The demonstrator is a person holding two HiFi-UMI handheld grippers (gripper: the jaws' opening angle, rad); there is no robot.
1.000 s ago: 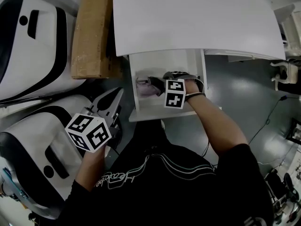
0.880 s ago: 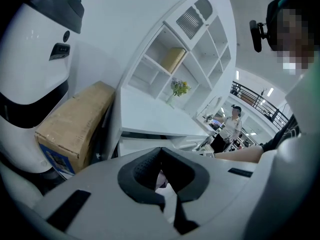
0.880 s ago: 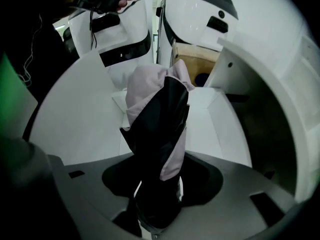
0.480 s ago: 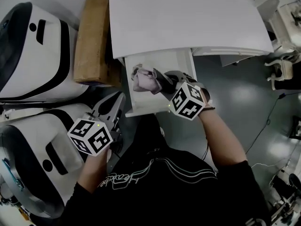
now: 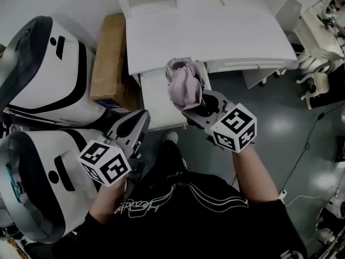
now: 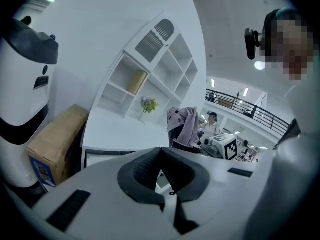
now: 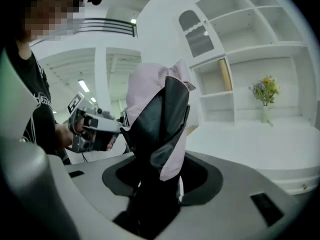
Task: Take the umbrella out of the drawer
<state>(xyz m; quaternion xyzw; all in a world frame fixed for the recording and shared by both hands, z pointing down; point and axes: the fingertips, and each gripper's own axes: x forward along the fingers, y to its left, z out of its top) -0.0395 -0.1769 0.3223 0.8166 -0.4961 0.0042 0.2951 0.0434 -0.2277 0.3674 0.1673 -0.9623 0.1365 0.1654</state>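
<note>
A folded pink-and-black umbrella (image 5: 185,85) hangs in the air above the open white drawer (image 5: 153,104) under the desk (image 5: 215,31). My right gripper (image 5: 195,106) is shut on its lower end and holds it upright; in the right gripper view the umbrella (image 7: 159,114) stands up out of the jaws of the right gripper (image 7: 160,184). My left gripper (image 5: 139,120) hovers left of the drawer, jaws shut with nothing in them. The left gripper view shows its pads meeting at the left gripper (image 6: 161,151), with the umbrella (image 6: 184,126) beyond. The drawer's inside is partly hidden behind the umbrella.
A cardboard box (image 5: 110,58) stands left of the desk. Two large white-and-black machine shells (image 5: 48,74) (image 5: 38,188) crowd the left side. A shelf unit with a flower vase (image 7: 265,96) sits on the desk's back. White chairs (image 5: 318,80) stand at the right.
My right gripper has lifted the umbrella up out of the drawer and rolled so that it stands upright. The left gripper has risen a little beside the drawer.
</note>
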